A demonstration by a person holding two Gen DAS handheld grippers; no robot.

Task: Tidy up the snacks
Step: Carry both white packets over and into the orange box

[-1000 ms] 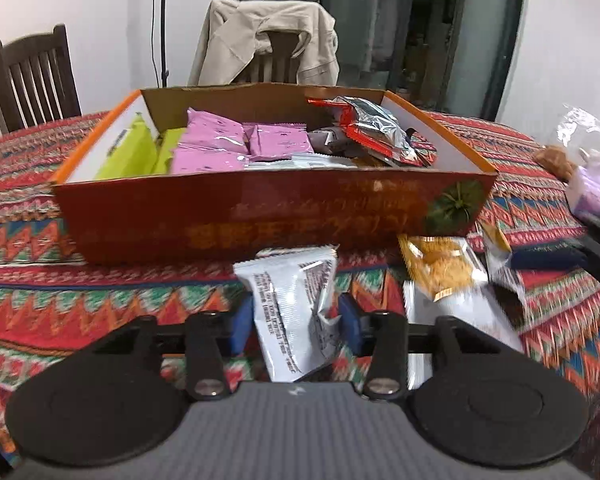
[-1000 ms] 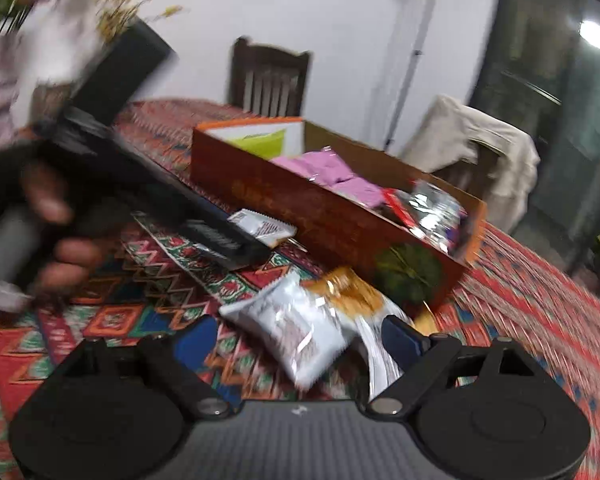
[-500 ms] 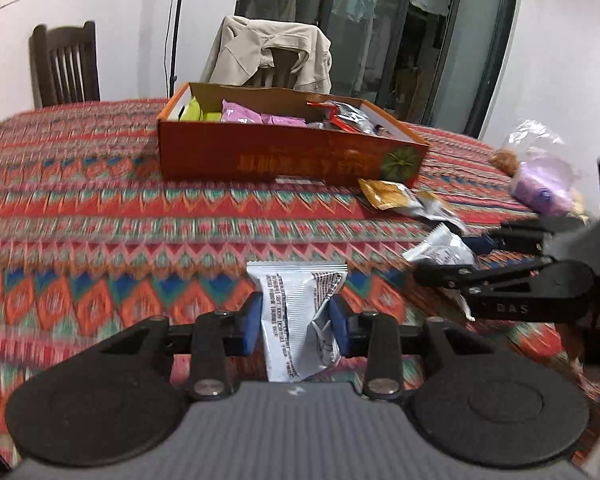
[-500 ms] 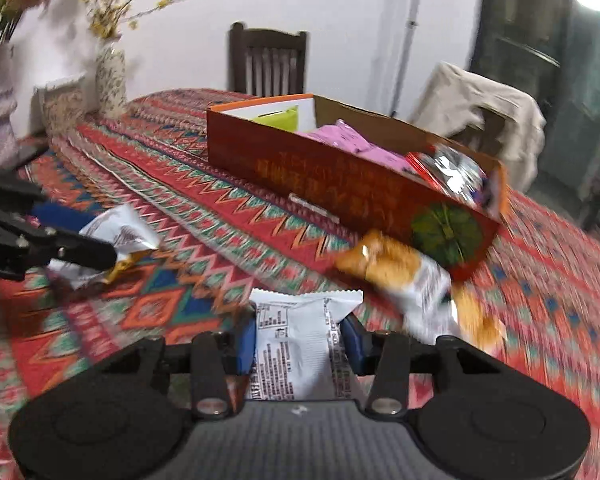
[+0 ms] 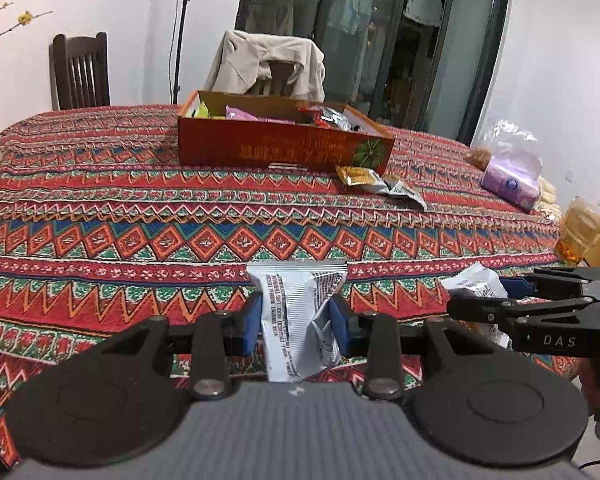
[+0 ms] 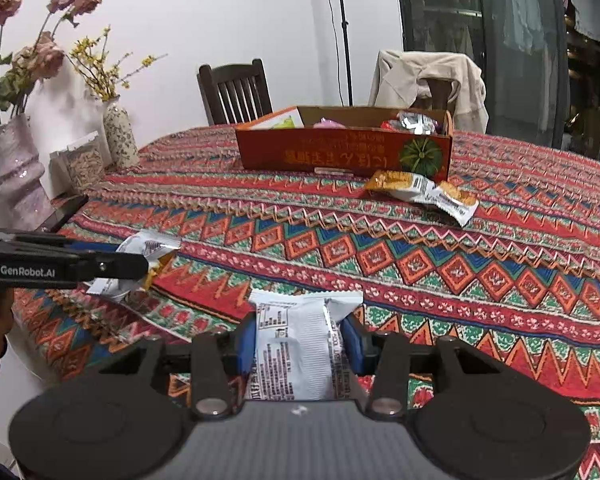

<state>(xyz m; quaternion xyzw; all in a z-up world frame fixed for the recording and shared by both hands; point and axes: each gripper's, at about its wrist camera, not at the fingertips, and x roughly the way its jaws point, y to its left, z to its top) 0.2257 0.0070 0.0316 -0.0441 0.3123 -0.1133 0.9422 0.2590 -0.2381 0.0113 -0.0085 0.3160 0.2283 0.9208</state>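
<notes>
My left gripper (image 5: pixel 296 322) is shut on a white snack packet (image 5: pixel 298 320), held above the near part of the table. My right gripper (image 6: pixel 300 338) is shut on another white snack packet (image 6: pixel 300 344). Each gripper shows in the other's view: the right gripper (image 5: pixel 476 300) at the right, the left gripper (image 6: pixel 132 260) at the left, both with their packets. The orange cardboard box (image 5: pixel 284 148) with pink, green and silver snacks stands far across the table; it also shows in the right wrist view (image 6: pixel 344 152). Two orange-and-silver packets (image 5: pixel 380 182) lie in front of its right corner.
A patterned red tablecloth (image 5: pixel 180 220) covers the table. Vases with flowers (image 6: pixel 16 172) and a jar (image 6: pixel 82 164) stand at the left edge. A plastic bag with a purple pack (image 5: pixel 508 176) lies at the right. Chairs (image 5: pixel 80 72) stand behind the table.
Both grippers have pulled back from the box toward the near edge of the table, each carrying its white packet. The box now looks small and far away.
</notes>
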